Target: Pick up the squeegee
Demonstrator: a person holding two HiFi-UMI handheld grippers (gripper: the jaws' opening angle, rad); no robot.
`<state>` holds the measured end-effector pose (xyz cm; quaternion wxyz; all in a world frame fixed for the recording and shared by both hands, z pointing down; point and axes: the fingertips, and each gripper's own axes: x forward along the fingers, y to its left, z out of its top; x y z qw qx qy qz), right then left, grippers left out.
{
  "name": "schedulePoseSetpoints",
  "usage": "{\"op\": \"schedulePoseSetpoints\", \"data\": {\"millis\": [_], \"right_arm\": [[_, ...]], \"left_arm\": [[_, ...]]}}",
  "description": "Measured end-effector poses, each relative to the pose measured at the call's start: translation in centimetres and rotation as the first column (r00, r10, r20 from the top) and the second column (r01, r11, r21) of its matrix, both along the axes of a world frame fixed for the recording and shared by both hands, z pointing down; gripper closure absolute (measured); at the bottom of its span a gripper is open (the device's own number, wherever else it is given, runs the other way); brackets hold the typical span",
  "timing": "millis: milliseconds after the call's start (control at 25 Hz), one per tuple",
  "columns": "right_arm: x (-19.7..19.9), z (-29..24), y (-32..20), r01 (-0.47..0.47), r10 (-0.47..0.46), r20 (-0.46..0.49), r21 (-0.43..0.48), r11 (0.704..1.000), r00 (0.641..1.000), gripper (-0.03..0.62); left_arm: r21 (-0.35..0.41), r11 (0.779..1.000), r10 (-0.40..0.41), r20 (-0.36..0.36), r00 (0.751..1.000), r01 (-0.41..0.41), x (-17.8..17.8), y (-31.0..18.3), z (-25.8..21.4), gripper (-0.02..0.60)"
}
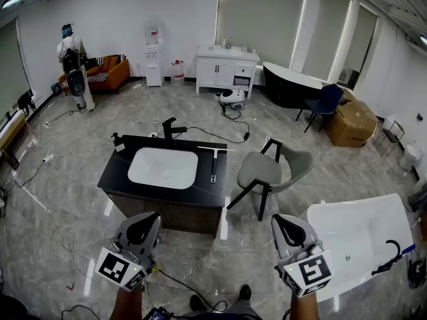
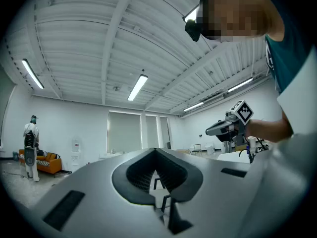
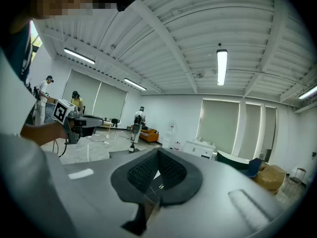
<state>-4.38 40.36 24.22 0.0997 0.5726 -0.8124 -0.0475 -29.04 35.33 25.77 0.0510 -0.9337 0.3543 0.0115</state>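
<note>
the white bathtub [image 1: 360, 235] stood just to the right of the right tongs [image 1: 283, 225], its rim close beside them. ahead of both tongs, and well apart from them, stood the black table [image 1: 200, 191]. a white basin [image 1: 163, 167] was sunk in its top, more in front of the left tongs [image 1: 148, 224] than the right. a grey chair [image 1: 267, 172] on black legs stood beside the table's right end, ahead of the right tongs. a black tap [image 1: 172, 128] rose at the table's far edge, beyond the basin.

the squeegee [image 1: 213, 165] lay flat on the table top just right of the basin, untouched. its blade was at the far end and its handle ran back toward the tongs, on a line between the two of them.

the two tongs were held side by side above the floor. the left tongs' jaws were closed together with nothing in them. the right tongs' jaws likewise met tip to tip, empty.
</note>
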Motion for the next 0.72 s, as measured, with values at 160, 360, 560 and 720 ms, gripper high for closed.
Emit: {"op": "schedulePoseSetpoints", "data": {"millis": [160, 360, 560, 720], "right_arm": [[0.1, 0.2, -0.6, -0.004, 0.004, 0.01, -0.009, 1.0, 1.0, 0.588], [0.4, 0.4, -1.0, -0.01, 0.01, 0.011, -0.012, 1.0, 1.0, 0.588], [0.4, 0.3, -1.6, 0.016, -0.016, 0.032, -0.008, 1.0, 0.999, 0.586], [1.0, 0.3, -2.6, 0.035, -0.035, 0.03, 0.008, 0.999, 0.999, 0.585]], "left_arm": [[-0.004, 1.0, 0.004, -0.001, 1.0, -0.004, 0.2, -0.7, 0.4, 0.588], [-0.008, 1.0, 0.011, -0.003, 1.0, -0.011, 0.5, -1.3, 0.4, 0.588], [-0.013, 1.0, 0.026, -0.003, 1.0, -0.026, 1.5, -1.9, 0.7, 0.588], [-0.017, 1.0, 0.026, 0.01, 1.0, -0.026, 2.7, -2.6, 1.1, 0.588]]}}
